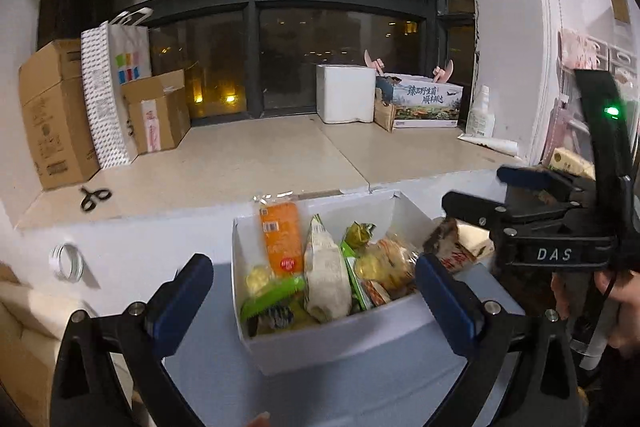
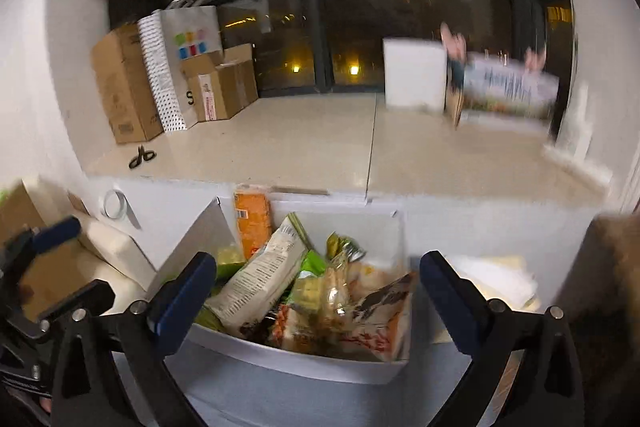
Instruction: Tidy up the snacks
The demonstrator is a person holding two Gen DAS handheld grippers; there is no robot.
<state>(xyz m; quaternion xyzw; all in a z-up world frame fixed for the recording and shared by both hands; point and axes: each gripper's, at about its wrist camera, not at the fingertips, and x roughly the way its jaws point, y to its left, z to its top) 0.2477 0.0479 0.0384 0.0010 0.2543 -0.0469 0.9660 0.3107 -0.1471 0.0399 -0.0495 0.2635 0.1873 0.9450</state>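
Observation:
A white box (image 1: 340, 343) stands on the grey table, filled with several snack packets: an upright orange pack (image 1: 280, 239), a pale bag (image 1: 326, 275), green packs and a clear bag of biscuits (image 1: 390, 263). My left gripper (image 1: 314, 287) is open and empty, its jaws straddling the box's near side. My right gripper (image 1: 472, 191) is open to the right of the box, above a brown-and-white packet (image 1: 450, 247) at the box's right edge. In the right wrist view that gripper (image 2: 318, 291) is open over the box (image 2: 320, 359), with the brown-and-white packet (image 2: 380, 319) lying on top inside.
Behind the table is a beige ledge with scissors (image 1: 94, 198), cardboard boxes (image 1: 52, 115), a paper bag (image 1: 116, 83), a white foam box (image 1: 345, 93) and a printed carton (image 1: 424, 101). A tape roll (image 1: 66, 261) hangs on the white wall. Napkins (image 2: 496, 279) lie right of the box.

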